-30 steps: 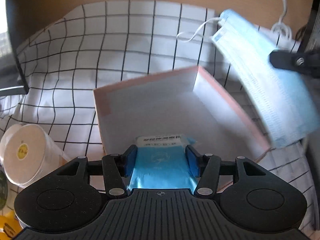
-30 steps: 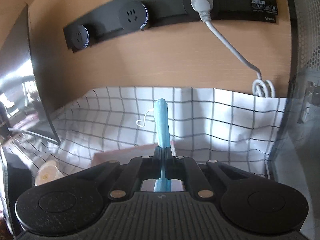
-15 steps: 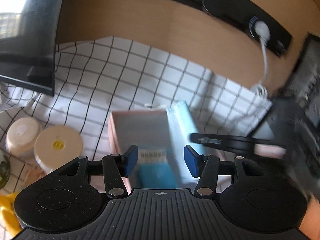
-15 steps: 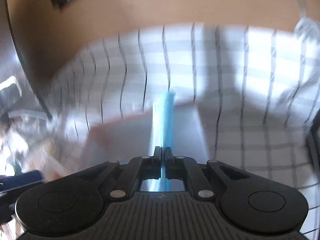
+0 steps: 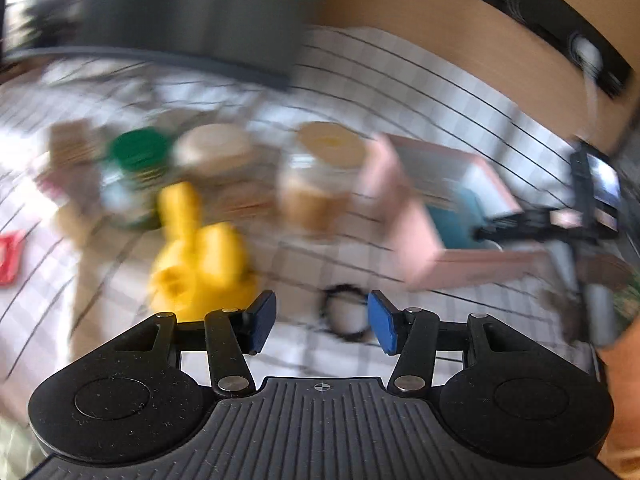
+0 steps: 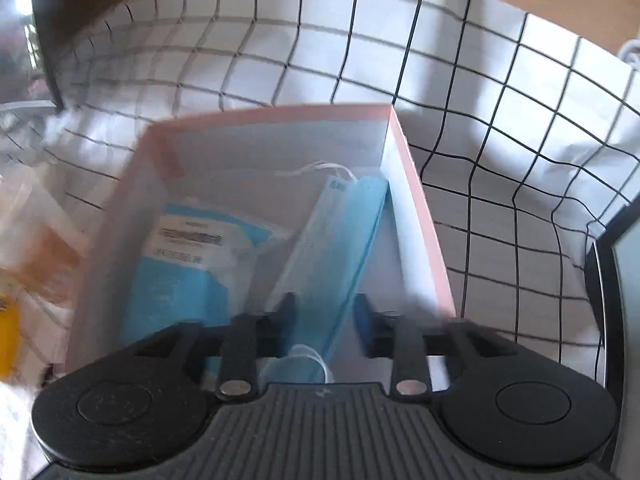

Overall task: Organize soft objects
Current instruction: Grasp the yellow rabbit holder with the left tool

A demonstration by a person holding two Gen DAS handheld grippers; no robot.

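Note:
A pink box (image 6: 416, 216) sits on the checked cloth; it also shows in the left wrist view (image 5: 408, 216), blurred. Inside lie a blue packet (image 6: 188, 256) and a blue face mask (image 6: 340, 236) leaning against the right wall. My right gripper (image 6: 324, 316) is open over the box, its fingers on either side of the mask's near end. My left gripper (image 5: 322, 322) is open and empty above the cloth, with a black hair tie (image 5: 344, 314) lying between its fingertips. The right gripper (image 5: 520, 226) appears at the box in the left wrist view.
Left of the box stand two tan-lidded jars (image 5: 320, 176), a green-lidded jar (image 5: 136, 168) and a yellow toy (image 5: 200, 256). A red item (image 5: 10, 256) lies at the far left. A dark monitor (image 5: 180, 12) and a power strip (image 5: 580, 48) stand at the back.
My right gripper lowered the mask into the box and opened. My left gripper left the packet in the box, pulled back and swung left to over the hair tie.

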